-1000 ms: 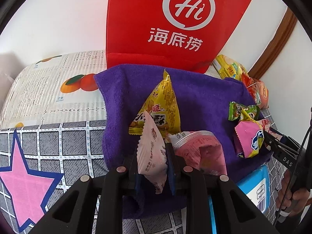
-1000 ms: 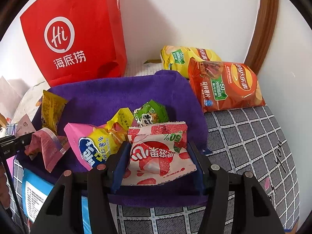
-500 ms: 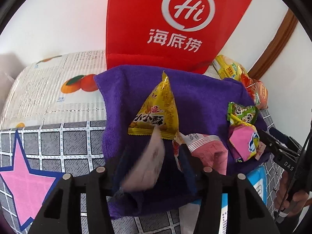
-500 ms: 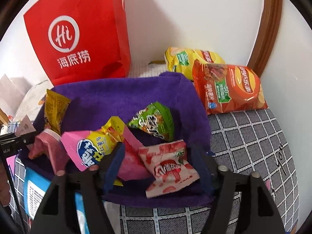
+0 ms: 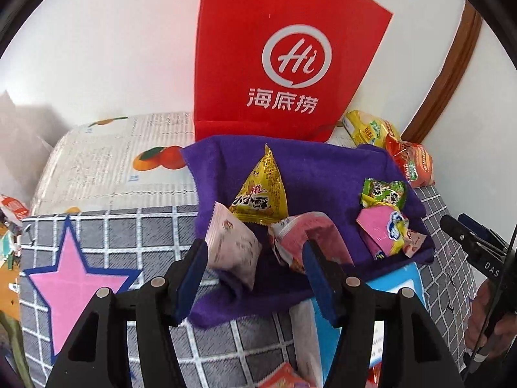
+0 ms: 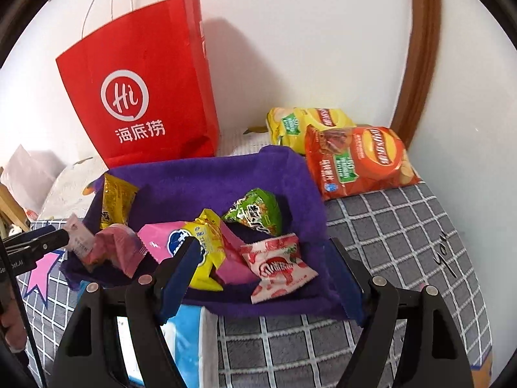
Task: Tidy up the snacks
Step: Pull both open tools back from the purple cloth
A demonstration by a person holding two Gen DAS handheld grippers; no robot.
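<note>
Hidden / cut off: In my right wrist view the red paper bag (image 6: 142, 97) shows whole with its white handles; in the left wrist view its top is cropped. A blue-and-white pack (image 6: 184, 339) sits under the near edge of the purple towel (image 6: 226, 174); I cannot read what it is. A red wrapper at the bottom edge of the left view is cut off. The person's hand (image 5: 494, 310) shows only in part at the right rim.

Left gripper (image 5: 255, 274): jaws apart and opening as I log this. The pale pink packet (image 5: 234, 247) lies just inside the left pad and the dark pink packet (image 5: 307, 236) next to the right pad; I see neither clamped.

Right gripper (image 6: 268, 278): jaws wide and opening. The strawberry-print packet (image 6: 278, 265) lies loose on the towel between them, clear of both pads. The pink-and-yellow packet (image 6: 194, 245) lies just behind the left pad.

Container, purple towel: edges turned up like a shallow tray, on a grey checked blanket (image 6: 404, 226) with a pink star (image 5: 71, 284) at left. Contents left to right: pale pink packet, yellow triangular packet (image 5: 261, 194), dark pink packet, pink-and-yellow packet, green packet (image 6: 255, 211), strawberry-print packet.

Outside the towel: yellow chip bag (image 6: 303, 123) and orange chip bag (image 6: 358, 161) at far right against the wall.
</note>
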